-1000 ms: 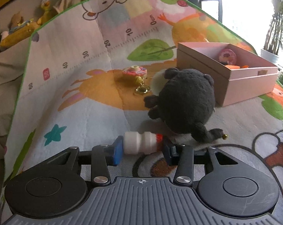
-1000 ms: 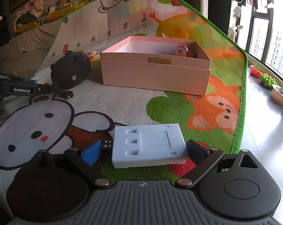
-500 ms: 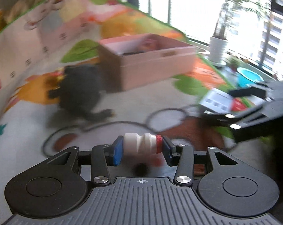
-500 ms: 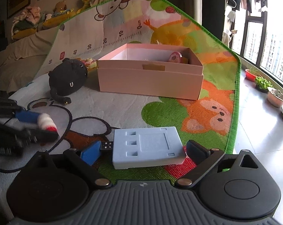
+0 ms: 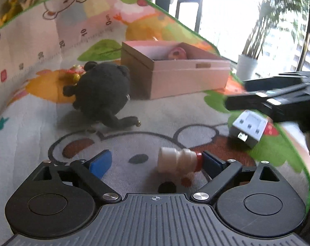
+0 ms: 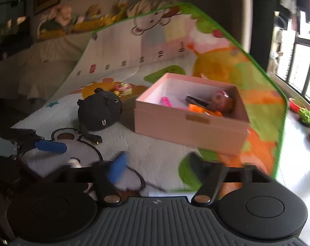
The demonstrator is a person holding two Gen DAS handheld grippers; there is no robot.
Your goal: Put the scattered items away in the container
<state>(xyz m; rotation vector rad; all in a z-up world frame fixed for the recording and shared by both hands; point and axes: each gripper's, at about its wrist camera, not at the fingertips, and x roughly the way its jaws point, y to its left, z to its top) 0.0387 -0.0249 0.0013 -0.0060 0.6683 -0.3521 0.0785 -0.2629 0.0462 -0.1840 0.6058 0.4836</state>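
Cartoon-printed play mat (image 5: 42, 110) covers the floor, its far end curved up. Left tool (image 5: 155, 162): jaws wide apart, holding nothing; a small white bottle (image 5: 177, 161) lies on the mat with its red cap touching the right finger. Right tool (image 6: 155, 164): jaws spread, nothing between them. A pale blue adapter block (image 5: 249, 128) lies on the mat near it. Pink box (image 6: 192, 129) holds several toys; a black plush (image 6: 99, 112) sits beside it.
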